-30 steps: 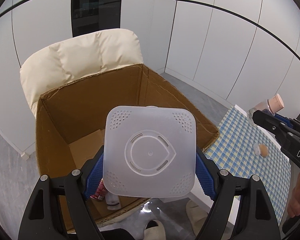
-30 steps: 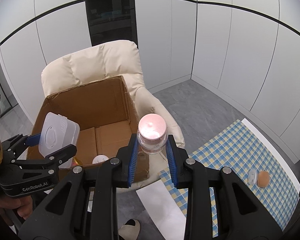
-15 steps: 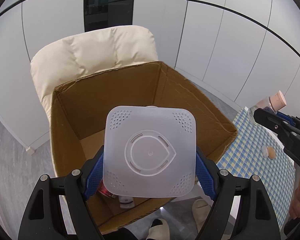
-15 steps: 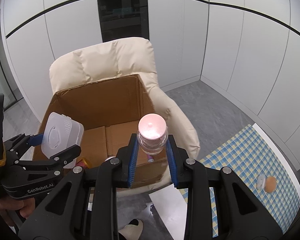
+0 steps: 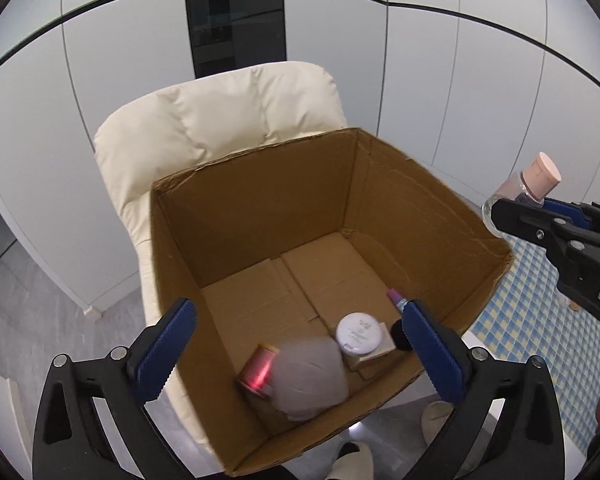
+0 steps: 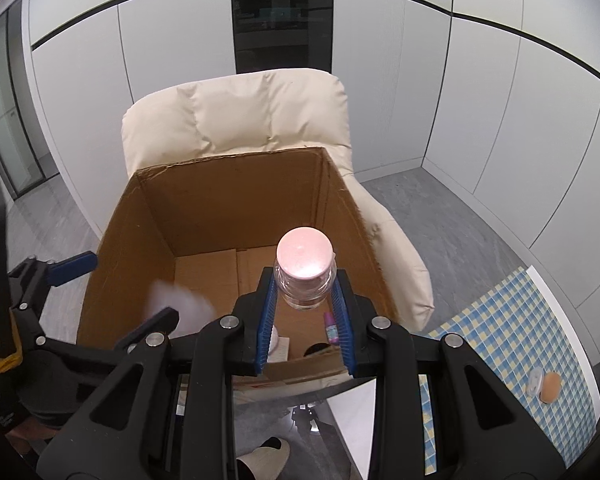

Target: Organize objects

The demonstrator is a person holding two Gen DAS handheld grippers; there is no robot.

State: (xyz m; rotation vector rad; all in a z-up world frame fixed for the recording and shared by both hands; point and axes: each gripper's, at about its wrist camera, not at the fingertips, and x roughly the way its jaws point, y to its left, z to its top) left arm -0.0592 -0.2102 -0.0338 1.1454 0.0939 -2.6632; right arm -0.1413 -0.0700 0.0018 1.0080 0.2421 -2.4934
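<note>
Left claw [image 5: 298, 354] jaws have just been opening and now stand wide, nothing between the blue pads. White plastic container [image 5: 308, 378] is out of the grip and inside the cardboard box [image 5: 260, 204], motion-blurred, low in the near part, over the other contents. From the right wrist view the same container [image 6: 180, 308] shows as a pale smear by the box's left wall.

Right claw [image 6: 305, 322] is clamped on a clear bottle with pink cap [image 6: 306, 276], pads on both sides of the body, cap facing the camera. Bottle sits above the near right part of the open box. From the left view the bottle [image 5: 528, 182] sits right of the box's right wall.

Box contents on the floor flaps: pink-red cylinder [image 5: 258, 370] lying on its side, just left of the blurred container; round white lid [image 5: 359, 334] on a tan carton [image 5: 382, 346]; small purple-capped item [image 5: 396, 298] by the right wall; a dark round thing [image 5: 398, 334] beside the right pad, can't tell what.

Box stands on the seat of a cream padded chair [image 5: 220, 120]. Table with blue-yellow check cloth [image 6: 500, 340] is to the right, carrying a small orange disc [image 6: 550, 388] touching a clear piece [image 6: 535, 382]. A shoe [image 5: 352, 456] shows on the grey floor below the box.
</note>
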